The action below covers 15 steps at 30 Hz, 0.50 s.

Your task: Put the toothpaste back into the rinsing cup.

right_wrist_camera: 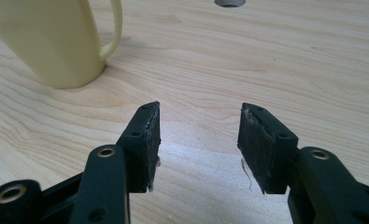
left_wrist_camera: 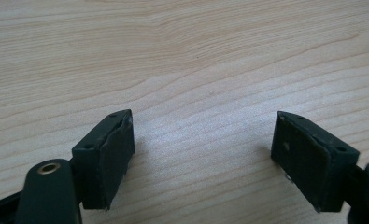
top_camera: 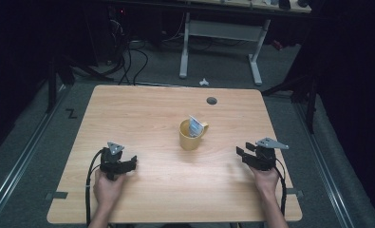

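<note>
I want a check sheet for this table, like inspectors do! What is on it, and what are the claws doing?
Surface: wooden table, bare wood, round hole near the far edge.
Job's things: yellow mug at the middle, upright, a packet sticking out of it.
Clutter: nothing seen.
Grippers: left claw open, empty, over bare wood; right claw open, empty, mug ahead of it.
Cables: one trails from each claw toward the near edge; more lie on the floor beyond.
Surroundings: dark room, white desk frame behind.
</note>
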Available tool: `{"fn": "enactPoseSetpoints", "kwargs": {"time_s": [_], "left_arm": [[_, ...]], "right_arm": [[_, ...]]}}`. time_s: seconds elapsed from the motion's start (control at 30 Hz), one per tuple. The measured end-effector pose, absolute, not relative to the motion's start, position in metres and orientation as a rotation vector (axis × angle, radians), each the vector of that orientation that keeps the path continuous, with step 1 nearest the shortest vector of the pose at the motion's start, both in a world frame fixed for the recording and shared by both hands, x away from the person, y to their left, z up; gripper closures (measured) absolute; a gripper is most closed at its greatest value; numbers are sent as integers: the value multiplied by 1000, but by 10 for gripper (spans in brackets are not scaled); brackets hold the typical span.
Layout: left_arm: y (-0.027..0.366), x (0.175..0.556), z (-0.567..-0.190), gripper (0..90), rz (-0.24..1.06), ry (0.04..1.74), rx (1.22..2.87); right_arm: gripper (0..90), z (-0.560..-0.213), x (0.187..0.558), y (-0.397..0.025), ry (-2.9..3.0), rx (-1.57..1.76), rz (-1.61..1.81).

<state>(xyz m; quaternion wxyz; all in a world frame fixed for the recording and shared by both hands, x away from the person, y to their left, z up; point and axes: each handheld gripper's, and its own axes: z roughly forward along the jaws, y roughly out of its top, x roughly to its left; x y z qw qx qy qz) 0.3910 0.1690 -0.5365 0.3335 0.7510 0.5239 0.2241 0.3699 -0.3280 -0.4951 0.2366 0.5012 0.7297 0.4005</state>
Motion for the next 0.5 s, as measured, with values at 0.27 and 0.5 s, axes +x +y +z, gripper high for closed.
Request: {"fn": "enactPoseSetpoints", "kwargs": {"time_s": [0.27, 0.5], "left_arm": [[169, 391, -537, 218, 585, 1368, 1961], [169, 391, -536, 218, 584, 1368, 1961]], "right_arm": [[489, -504, 377, -325, 2030, 1372, 1041], [487, -511, 382, -325, 2047, 1393, 1001]]}}
